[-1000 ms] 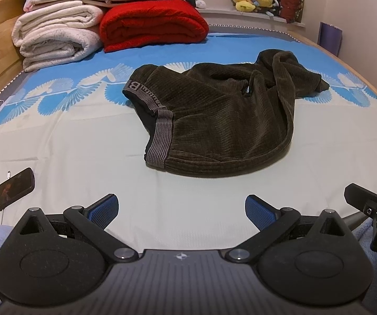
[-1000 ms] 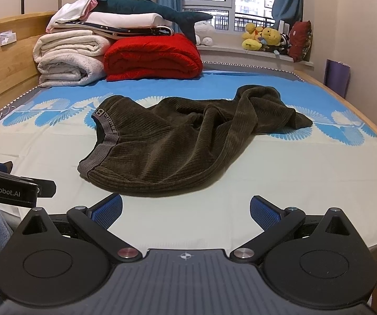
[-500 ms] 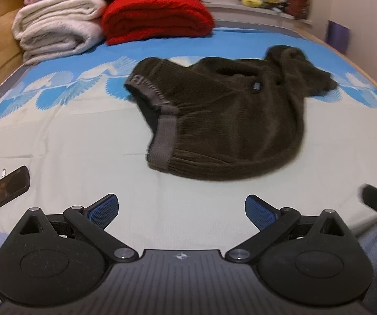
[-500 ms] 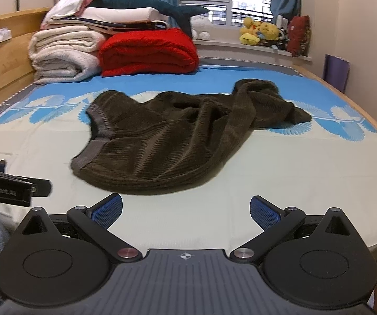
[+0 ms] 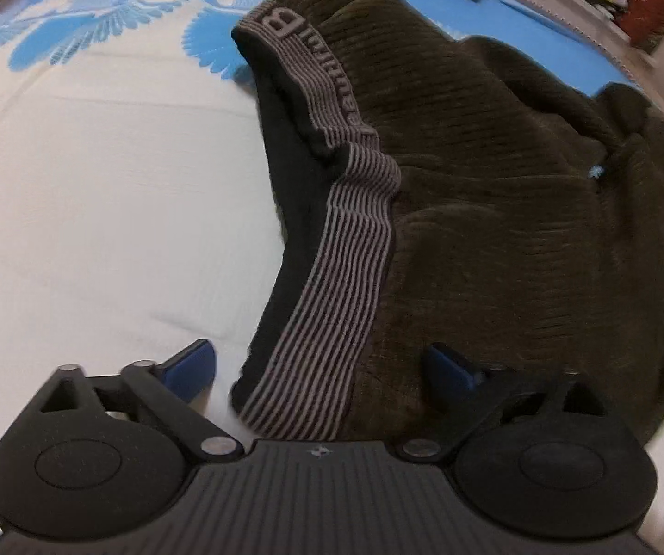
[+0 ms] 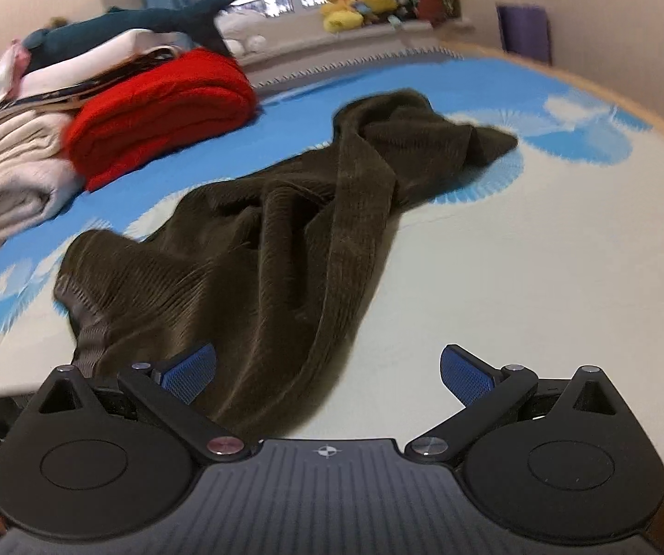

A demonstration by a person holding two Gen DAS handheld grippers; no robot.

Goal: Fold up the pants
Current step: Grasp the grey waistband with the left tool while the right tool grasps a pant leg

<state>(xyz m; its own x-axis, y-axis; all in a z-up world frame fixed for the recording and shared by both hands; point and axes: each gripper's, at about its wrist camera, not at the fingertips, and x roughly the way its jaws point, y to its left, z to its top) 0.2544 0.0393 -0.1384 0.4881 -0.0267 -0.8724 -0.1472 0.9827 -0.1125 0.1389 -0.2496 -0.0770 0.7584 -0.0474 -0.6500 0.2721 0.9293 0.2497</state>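
Dark olive corduroy pants (image 5: pixel 493 194) lie crumpled on the bed, with a grey striped waistband (image 5: pixel 332 286) facing me. My left gripper (image 5: pixel 320 370) is open just above the near end of the waistband, one blue pad on each side of it. In the right wrist view the pants (image 6: pixel 257 249) stretch away, legs bunched toward the far right. My right gripper (image 6: pixel 327 372) is open over the near hem edge of the pants, its left pad above the fabric.
The bed sheet (image 6: pixel 540 240) is white and blue with a fan pattern. A red folded blanket (image 6: pixel 160 111) and cream blankets (image 6: pixel 12 171) are stacked at the far left. Plush toys (image 6: pixel 355 4) sit on the window sill. The bed's right edge (image 6: pixel 646 115) is wooden.
Both grippers have moved forward and down close to the pants. The left one now straddles the waistband end; the right one has reached the near edge. Both remain open.
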